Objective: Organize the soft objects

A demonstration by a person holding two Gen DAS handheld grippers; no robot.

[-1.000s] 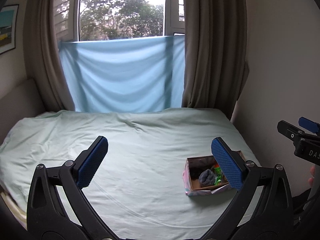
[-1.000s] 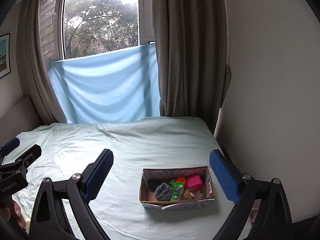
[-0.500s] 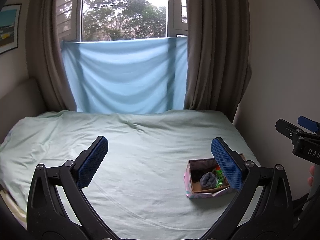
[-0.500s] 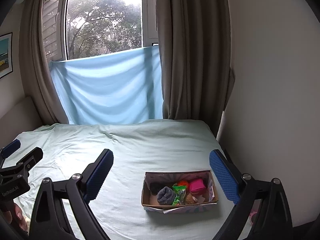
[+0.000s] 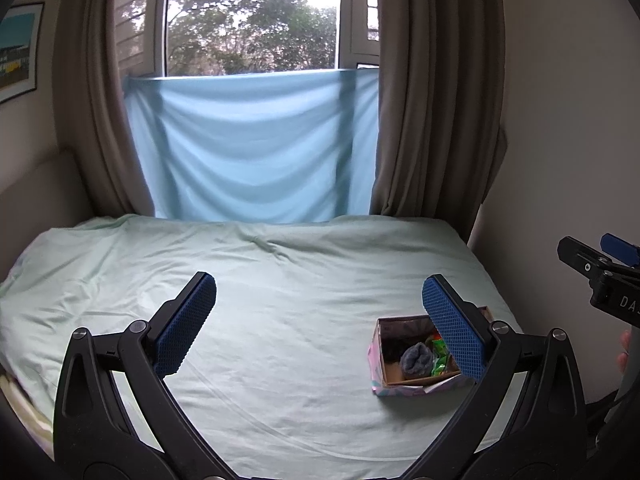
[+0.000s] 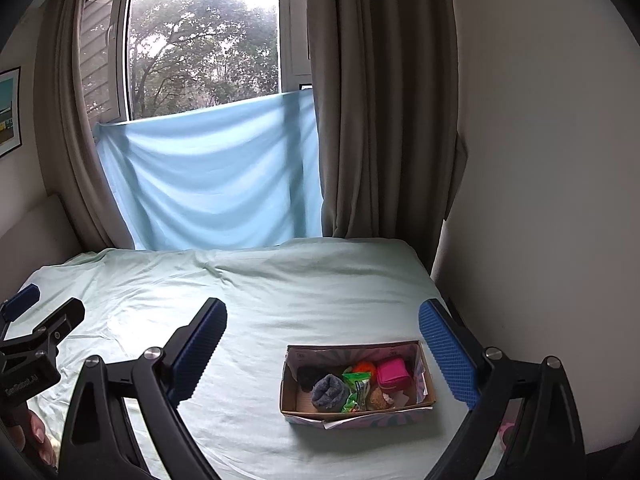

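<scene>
Pink pouch [image 6: 393, 373], seemingly, right view only

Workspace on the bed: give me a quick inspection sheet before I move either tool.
Surface: bed sheet, pale green, wrinkled, no loose items seen on it.
Job's things: cardboard box near the bed's right edge, holding a grey sock roll, green packet, orange item, pink pouch, a dark item and a brown item.
Clutter: nothing seen on the bed outside the box.
Grippers: left tool open and holding nothing; right tool open and holding nothing, above the box.
Cables: nothing seen.
Surroundings: blue cloth across the window, brown curtains, wall on the right, framed picture on the left.
</scene>
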